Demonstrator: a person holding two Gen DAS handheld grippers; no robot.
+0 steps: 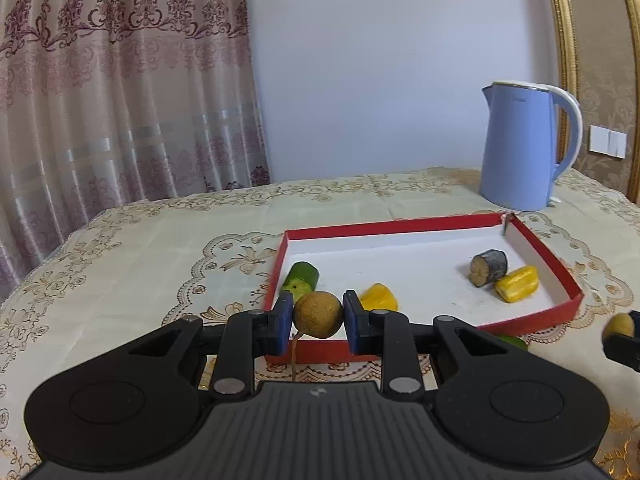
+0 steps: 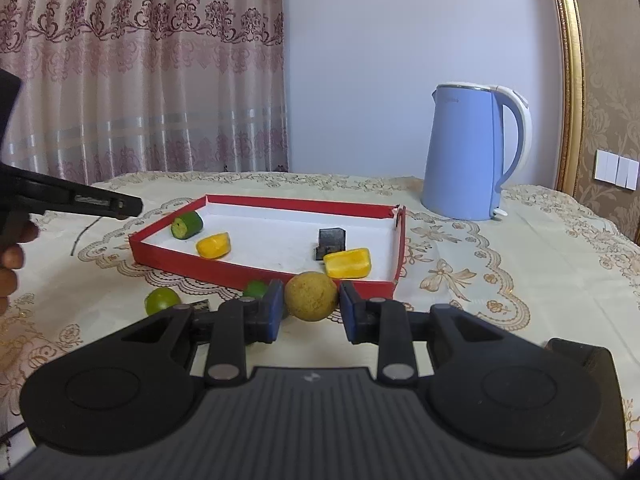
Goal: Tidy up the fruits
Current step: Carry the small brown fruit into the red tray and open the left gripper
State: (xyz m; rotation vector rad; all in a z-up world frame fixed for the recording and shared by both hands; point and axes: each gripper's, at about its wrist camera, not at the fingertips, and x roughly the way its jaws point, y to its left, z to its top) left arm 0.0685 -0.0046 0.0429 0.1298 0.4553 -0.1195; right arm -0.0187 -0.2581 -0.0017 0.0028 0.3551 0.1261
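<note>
Pink patterned curtains [image 1: 120, 80] and a pale wall back a worktop [image 1: 140, 248] spread with a cream embroidered cloth. On it sits a shallow red tray [image 1: 536, 248] with a white floor, and behind the tray's far right corner stands a blue kettle [image 1: 520, 148].

Inside the tray, a green cucumber piece [image 1: 302, 280] lies in the near left corner with a yellow chunk [image 1: 380, 298] just beside it. Towards the right side a dark-skinned cut piece [image 1: 488, 268] touches a second yellow chunk [image 1: 518, 284].

The left gripper [image 1: 318, 316] has its jaws clenched on a round brown fruit [image 1: 318, 314], blue pads pressed against both its sides, held above the tray's near left edge. A thin stem hangs below that fruit.

The right gripper [image 2: 310, 304] likewise grips a second round fruit [image 2: 311, 297], yellowish brown, in front of the tray's near wall and close to its right corner. In the left wrist view this gripper and its fruit show at the far right edge, blurred.

On the cloth outside the tray, in front of its near wall, lie a green lime [image 2: 162, 301] and another green fruit [image 2: 256, 289], partly hidden behind the right gripper's left pad. A small dark piece [image 2: 200, 306] lies between them.

A person's fingers [image 2: 12, 260] show at the left edge of the right wrist view, beneath the left gripper's body.
</note>
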